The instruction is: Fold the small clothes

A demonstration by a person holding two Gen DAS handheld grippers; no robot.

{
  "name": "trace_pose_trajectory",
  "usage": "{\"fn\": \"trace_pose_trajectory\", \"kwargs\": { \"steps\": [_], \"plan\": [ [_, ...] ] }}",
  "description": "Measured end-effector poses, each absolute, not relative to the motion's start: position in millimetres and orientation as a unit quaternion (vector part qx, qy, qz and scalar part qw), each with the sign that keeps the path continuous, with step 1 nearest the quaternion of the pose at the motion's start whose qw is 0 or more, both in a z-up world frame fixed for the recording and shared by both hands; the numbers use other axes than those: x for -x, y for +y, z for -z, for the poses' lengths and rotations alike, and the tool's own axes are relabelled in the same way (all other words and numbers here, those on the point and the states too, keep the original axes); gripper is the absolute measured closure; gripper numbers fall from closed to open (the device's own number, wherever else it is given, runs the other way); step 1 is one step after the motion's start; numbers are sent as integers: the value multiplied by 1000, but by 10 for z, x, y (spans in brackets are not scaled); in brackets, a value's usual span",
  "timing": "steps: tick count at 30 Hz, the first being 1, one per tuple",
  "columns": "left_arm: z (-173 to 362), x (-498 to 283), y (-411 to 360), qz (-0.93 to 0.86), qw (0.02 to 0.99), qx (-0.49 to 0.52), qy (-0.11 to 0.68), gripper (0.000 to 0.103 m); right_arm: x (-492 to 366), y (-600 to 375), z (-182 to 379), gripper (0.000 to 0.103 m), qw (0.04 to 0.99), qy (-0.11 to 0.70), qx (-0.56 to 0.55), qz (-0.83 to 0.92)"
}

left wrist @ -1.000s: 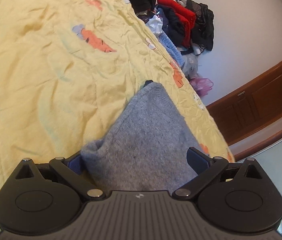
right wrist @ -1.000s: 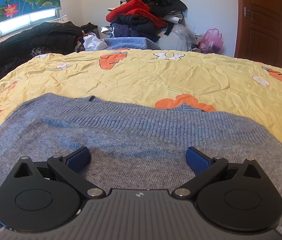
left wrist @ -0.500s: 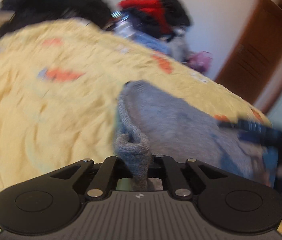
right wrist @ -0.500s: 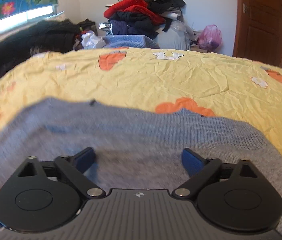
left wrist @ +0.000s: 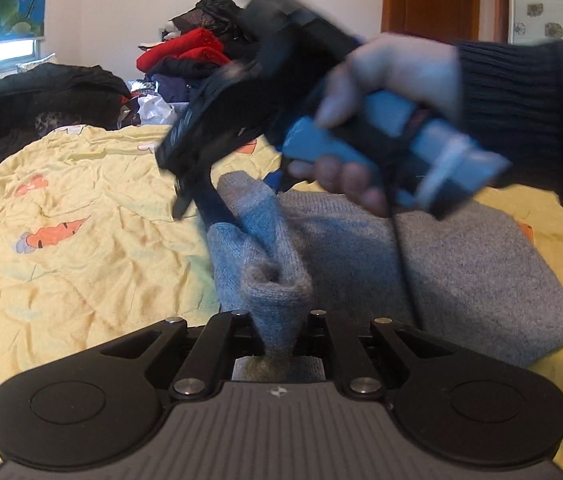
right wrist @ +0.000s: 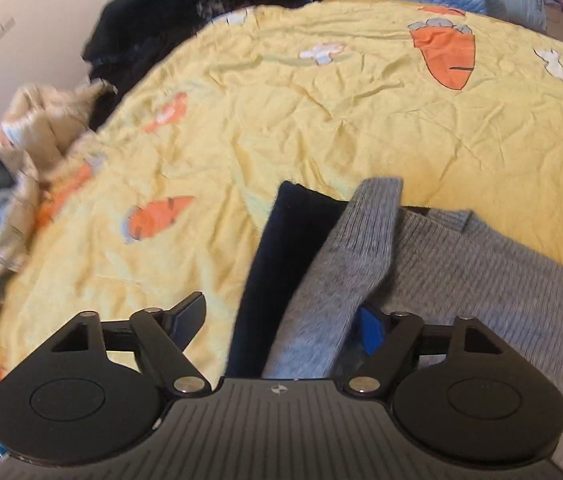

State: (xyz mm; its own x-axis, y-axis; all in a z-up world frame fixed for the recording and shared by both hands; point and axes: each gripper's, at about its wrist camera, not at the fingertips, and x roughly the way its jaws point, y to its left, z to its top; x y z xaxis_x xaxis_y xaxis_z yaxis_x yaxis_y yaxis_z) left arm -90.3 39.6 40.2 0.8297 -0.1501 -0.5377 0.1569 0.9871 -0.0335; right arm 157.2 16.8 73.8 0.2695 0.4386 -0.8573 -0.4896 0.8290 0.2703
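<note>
Knitwear like this grey sweater point(left wrist: 481, 264), lying at the bed's point(left wrist: 81, 208) near edge, is soft, light and floppy. Left gripper point(left wrist: 279, 320) is clamped on a bunched sleeve; right gripper point(right wrist: 277, 320) has been closing around it further up, pads not yet pressing.

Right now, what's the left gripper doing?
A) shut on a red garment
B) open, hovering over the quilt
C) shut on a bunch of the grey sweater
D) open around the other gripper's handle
C: in the left wrist view the left gripper has its jaws drawn together, with a bunched fold of the grey sweater pinched between them, above the yellow quilt.
</note>
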Motion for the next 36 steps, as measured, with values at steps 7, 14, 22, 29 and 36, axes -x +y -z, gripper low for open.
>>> {"fn": "trace_pose_trajectory", "kwargs": {
  "steps": [7,14,22,29,36],
  "plan": [
    [-462,885,265,102,955,-25,277,96,-1523,-4,-795,81,811,486,60,-320],
    [-696,873,-468,214,945,-63,238,96,-1394,-1119,-1255,83,835,435,69,-330],
    [-405,836,-1523,319,903,-114,264,96,-1253,-2715,-1025,84,861,455,30,-225],
    [-155,854,-1828,321,893,-165,269,96,-1095,-3228,-735,46,876,439,-69,-189],
    [-90,900,-1920,313,893,-207,247,96,-1242,-3684,-911,35,878,394,-216,-164]
  ]
}}
